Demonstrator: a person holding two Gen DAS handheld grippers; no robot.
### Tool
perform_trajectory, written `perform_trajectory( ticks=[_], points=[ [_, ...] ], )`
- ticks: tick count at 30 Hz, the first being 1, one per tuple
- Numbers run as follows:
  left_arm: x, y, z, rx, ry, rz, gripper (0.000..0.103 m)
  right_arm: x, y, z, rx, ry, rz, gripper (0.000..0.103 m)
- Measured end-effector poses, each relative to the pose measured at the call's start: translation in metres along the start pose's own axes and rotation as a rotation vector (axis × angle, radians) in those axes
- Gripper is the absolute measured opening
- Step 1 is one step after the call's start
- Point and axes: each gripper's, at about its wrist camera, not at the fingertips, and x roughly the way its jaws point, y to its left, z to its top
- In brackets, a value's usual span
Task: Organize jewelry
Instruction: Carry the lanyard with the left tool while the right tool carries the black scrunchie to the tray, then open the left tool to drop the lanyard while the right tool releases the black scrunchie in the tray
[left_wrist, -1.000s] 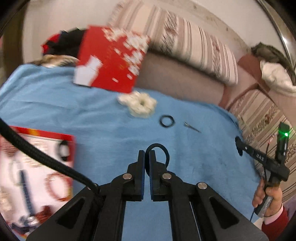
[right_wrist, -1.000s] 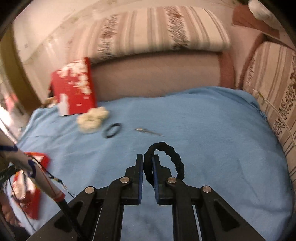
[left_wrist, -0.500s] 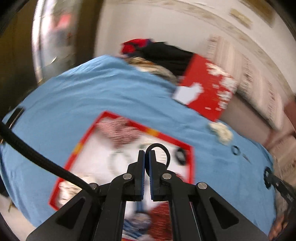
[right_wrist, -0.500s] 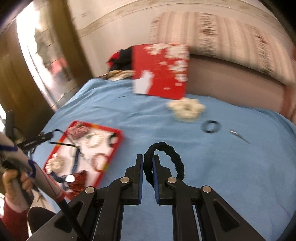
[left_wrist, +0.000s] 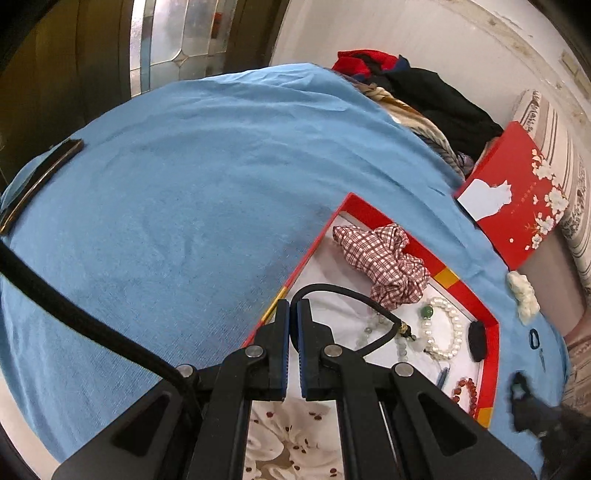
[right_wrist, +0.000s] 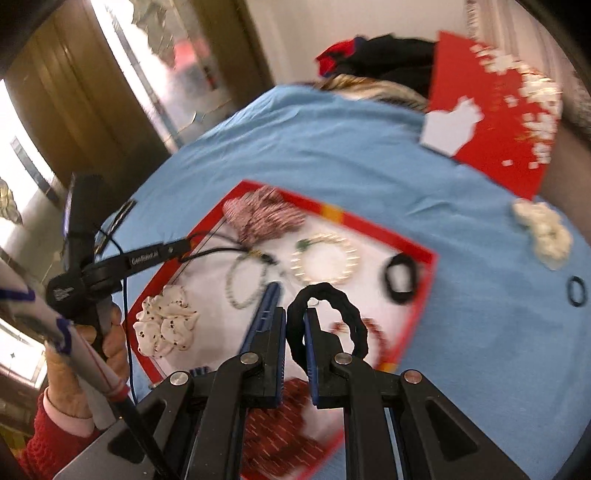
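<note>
You had broad bare blue cloth (left_wrist: 192, 192) left of the red tray (left_wrist: 491, 328). Inside it, the checked scrunchie (left_wrist: 384, 258), pearl bracelet (left_wrist: 447, 328) and spotted scrunchie (right_wrist: 166, 325) left little white floor free.

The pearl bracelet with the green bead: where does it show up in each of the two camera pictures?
Left wrist view: the pearl bracelet lies right of centre, low in the picture, inside the red tray, below the checked scrunchie.
Right wrist view: the pearl bracelet lies at centre, inside the red tray, right of the checked scrunchie.
Shared landmark: the checked scrunchie in the tray's far corner.
</note>
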Motion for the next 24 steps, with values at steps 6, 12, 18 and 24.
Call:
perform_trajectory(
  ticks=[6,12,18,24],
  points=[
    [-0.005,-0.007,-0.002,0.038,-0.031,0.009,0.004,0.041,0.010,0.000,0.008,0.064,0.012,0.011],
    [-0.026,-0.011,-0.003,0.012,-0.108,-0.067,0.045,0.059,0.009,-0.006,0.051,0.115,0.042,0.019],
    [-0.040,-0.013,-0.004,0.002,-0.172,-0.087,0.061,0.038,0.014,-0.006,0.031,0.069,0.047,0.045],
    [-0.053,-0.008,-0.005,-0.013,-0.234,-0.028,0.065,-0.005,0.015,-0.013,0.008,-0.016,-0.007,0.052]
  ],
)
